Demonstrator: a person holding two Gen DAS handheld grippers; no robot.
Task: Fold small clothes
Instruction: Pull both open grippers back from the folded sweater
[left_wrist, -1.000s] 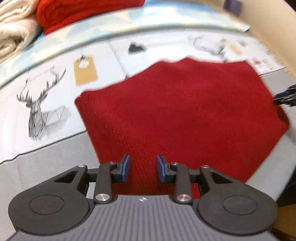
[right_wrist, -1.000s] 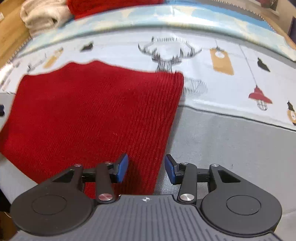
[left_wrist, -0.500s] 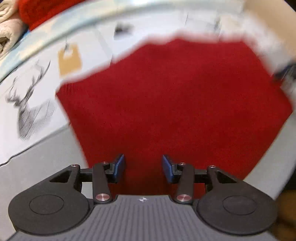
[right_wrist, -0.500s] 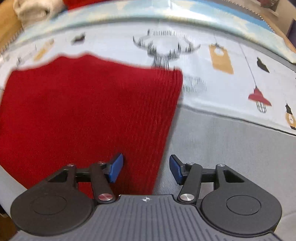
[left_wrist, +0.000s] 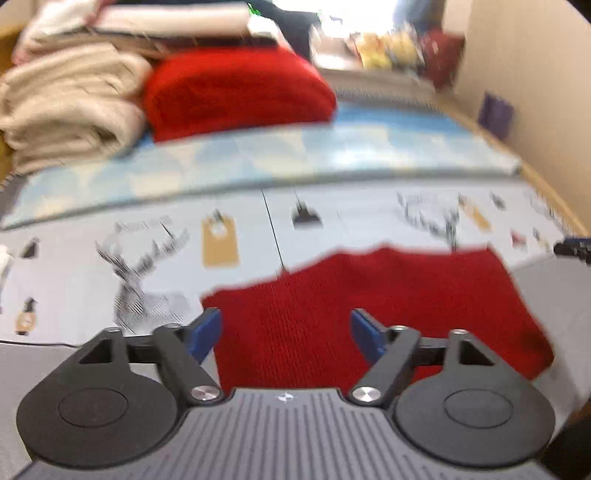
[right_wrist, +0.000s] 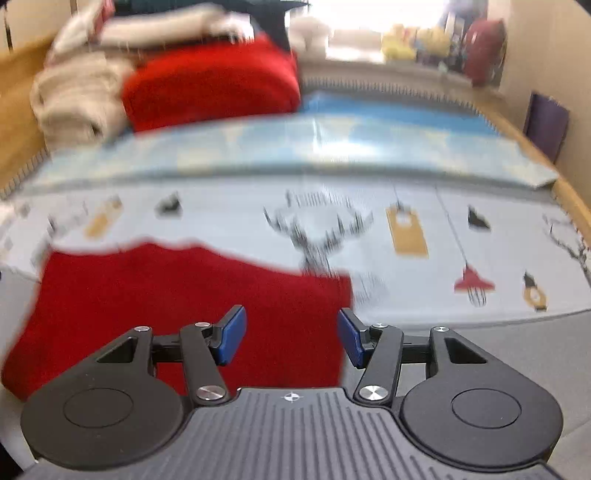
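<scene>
Red knit cloth lies flat on the mat; both grippers' jaws apart, empty.

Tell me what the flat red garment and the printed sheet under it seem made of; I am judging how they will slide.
The red garment looks like matte knitted yarn, probably wool or acrylic: fine vertical ribs show between the left gripper fingers. The printed sheet with deer and lamp drawings looks smooth, perhaps plastic or coated fabric; blur leaves that open.

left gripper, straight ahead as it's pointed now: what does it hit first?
Most likely the flat red knit cloth, lying directly ahead of the open left gripper. Depth is unclear in this blurred view; beyond it comes the printed mat.
</scene>
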